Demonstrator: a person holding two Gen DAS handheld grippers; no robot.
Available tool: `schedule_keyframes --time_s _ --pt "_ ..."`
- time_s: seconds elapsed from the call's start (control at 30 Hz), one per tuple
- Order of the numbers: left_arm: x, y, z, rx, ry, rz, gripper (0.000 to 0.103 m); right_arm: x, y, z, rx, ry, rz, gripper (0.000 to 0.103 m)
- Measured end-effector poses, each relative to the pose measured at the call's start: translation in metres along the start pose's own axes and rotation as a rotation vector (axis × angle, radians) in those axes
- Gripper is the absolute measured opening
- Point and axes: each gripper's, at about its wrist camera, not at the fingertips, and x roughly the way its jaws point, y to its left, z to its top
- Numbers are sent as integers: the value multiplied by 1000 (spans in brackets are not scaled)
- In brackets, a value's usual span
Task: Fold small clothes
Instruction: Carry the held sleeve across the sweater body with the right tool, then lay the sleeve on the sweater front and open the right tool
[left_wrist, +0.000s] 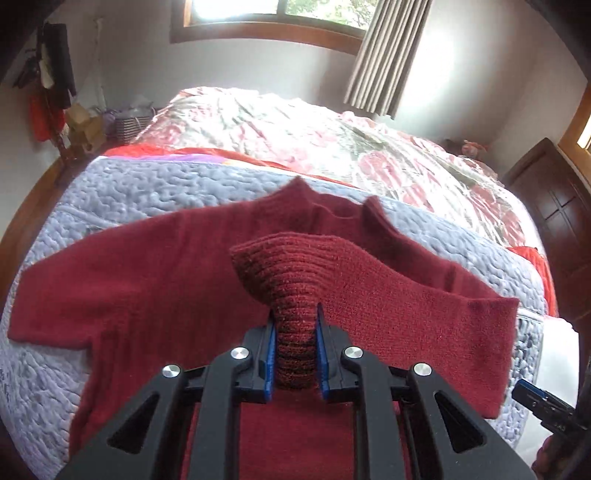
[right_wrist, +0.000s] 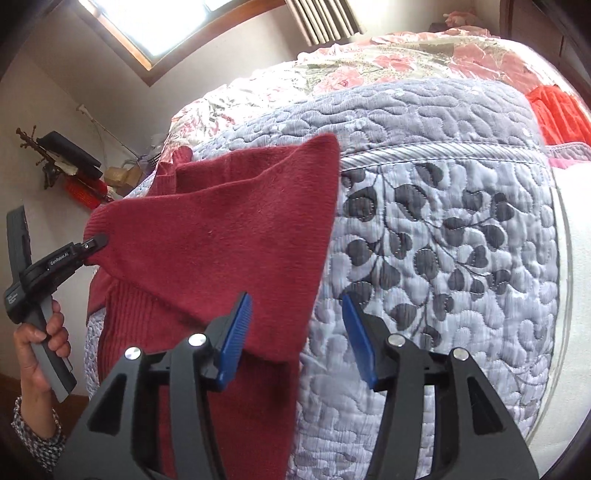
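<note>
My left gripper (left_wrist: 295, 350) was clamped on the ribbed cuff (left_wrist: 291, 280) of the red sweater (left_wrist: 147, 280), which lay ahead on the quilt (left_wrist: 110, 192). My right gripper (right_wrist: 297, 332) hung wide open, empty, the sweater under its left finger.

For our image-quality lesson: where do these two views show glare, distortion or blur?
Left wrist view: the window is blown out white, and fisheye bends the lilac quilted bedspread into a dome. Right wrist view: the window glares too, walls curve, and the dark red knitted sweater stays fairly sharp.
</note>
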Motion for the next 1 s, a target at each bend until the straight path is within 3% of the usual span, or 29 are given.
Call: schedule_keyframes --time_s 0.23,0.27,0.3,0.33,0.4,0.47,0.53,0.63,0.73,0.9,1.0 --pt "35 52 -16 -77 85 31 20 48 19 13 10 82 -1 54" --pt "41 56 -20 -75 96 33 21 54 21 13 5 95 -10 47" --pt "45 58 -22 -72 106 42 23 59 22 13 0 108 -36 33" --pt "48 61 -25 -66 113 55 28 64 22 12 -7 122 -81 28" --pt "54 68 -28 -54 119 93 41 71 19 11 -2 136 -112 23" --pt "51 82 -28 -49 98 164 44 73 17 9 7 142 -118 22" --pt "47 100 -25 -52 83 220 45 72 20 9 -2 143 -121 23" --pt "36 120 -23 -88 69 245 45 62 30 11 -16 127 -160 32" --pt "29 118 -22 -93 78 206 45 44 47 10 -65 70 -196 34" --pt "36 83 -23 -51 110 98 53 42 74 14 -97 55 -144 38" --pt "57 67 -29 -5 145 116 53 59 77 14 -89 80 -163 41"
